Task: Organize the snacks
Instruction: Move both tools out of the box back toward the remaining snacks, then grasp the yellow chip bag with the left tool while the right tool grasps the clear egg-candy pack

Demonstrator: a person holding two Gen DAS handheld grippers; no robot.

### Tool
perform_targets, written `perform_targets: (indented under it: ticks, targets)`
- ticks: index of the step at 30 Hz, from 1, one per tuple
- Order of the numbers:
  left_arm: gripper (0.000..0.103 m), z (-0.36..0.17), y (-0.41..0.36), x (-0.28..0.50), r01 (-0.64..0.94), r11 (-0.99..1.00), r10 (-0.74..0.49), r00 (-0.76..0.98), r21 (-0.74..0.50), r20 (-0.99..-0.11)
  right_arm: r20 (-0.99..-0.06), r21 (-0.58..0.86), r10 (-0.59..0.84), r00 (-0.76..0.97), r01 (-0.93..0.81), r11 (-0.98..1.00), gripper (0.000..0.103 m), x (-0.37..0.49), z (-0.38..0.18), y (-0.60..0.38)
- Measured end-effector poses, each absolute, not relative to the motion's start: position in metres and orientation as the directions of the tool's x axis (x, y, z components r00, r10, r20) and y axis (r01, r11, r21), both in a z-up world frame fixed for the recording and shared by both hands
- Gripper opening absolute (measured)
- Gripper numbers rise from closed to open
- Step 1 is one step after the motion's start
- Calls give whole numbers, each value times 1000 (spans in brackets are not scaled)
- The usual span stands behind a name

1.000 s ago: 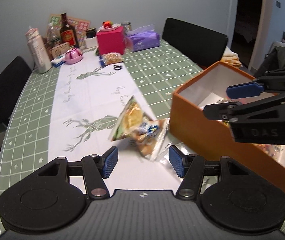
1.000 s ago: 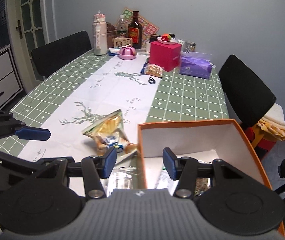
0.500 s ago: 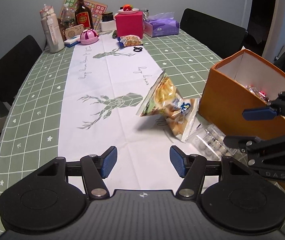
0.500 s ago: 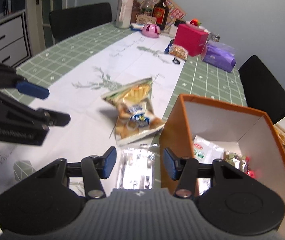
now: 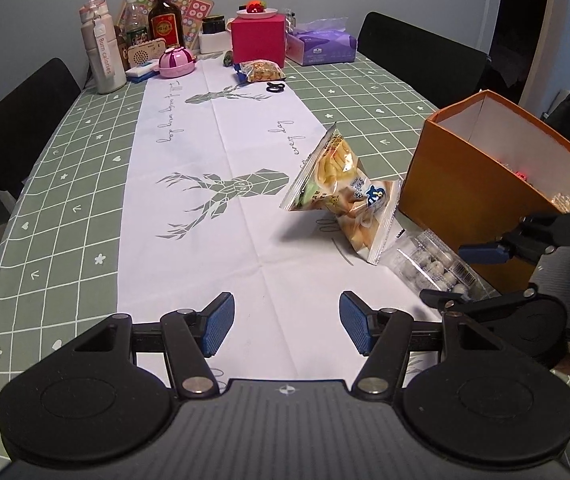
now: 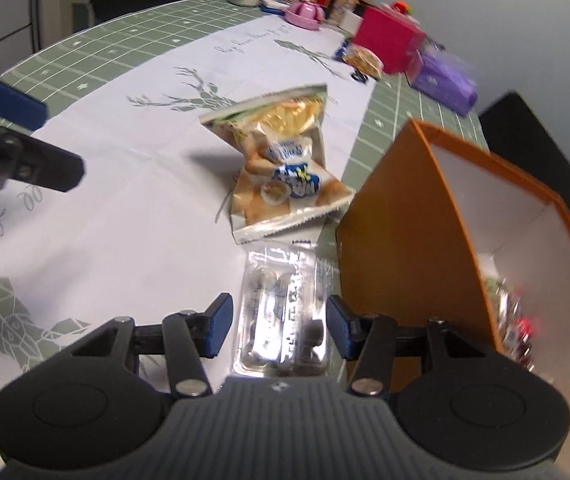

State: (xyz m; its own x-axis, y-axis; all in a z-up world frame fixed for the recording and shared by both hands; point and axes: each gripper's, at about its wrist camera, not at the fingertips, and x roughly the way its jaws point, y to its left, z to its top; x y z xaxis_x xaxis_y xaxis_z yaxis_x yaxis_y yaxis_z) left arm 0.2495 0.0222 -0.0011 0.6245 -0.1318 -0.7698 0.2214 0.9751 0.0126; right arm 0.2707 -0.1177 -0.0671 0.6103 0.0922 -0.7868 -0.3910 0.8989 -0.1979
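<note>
Currently the right gripper, jaws spread, straddles the clear blister pack lying on the table just left of the orange box; not yet gripped. Left gripper hovers spread and empty nearer, chip bags beyond. Next move, by my judgement: close on the pack, lift over the box rim.

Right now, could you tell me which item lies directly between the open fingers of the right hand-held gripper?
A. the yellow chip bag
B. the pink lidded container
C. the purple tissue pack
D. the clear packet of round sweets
D: in the right wrist view the clear packet of round sweets lies flat on the table between the open jaws of the right hand-held gripper, beside the orange box; the yellow chip bag sits farther ahead.
</note>
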Motion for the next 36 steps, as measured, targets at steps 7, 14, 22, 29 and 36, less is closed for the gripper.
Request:
perform_targets:
  ticks: [7, 14, 22, 29, 36]
  targets:
    - [71, 1, 25, 249, 217, 976, -134, 628, 7, -767, -734, -225, 75, 675, -346, 911, 53, 254, -83, -117]
    - [73, -2, 29, 252, 237, 971, -132, 625, 26, -770, -757, -138, 179, 629, -421, 897, 52, 235, -74, -135]
    - [78, -4, 31, 295, 208, 978, -150, 662, -12, -735, -684, -52, 198, 702, -318, 947, 52, 210, -77, -154]
    - [90, -8, 15, 329, 260, 960, -266, 713, -108, -648, -638, -46, 183, 748, -274, 961, 66, 203, -89, -146]
    - [90, -32, -15, 353, 342, 938, -290, 694, -53, -659, -633, 4, 147, 760, -187, 982, 72, 198, -93, -147]
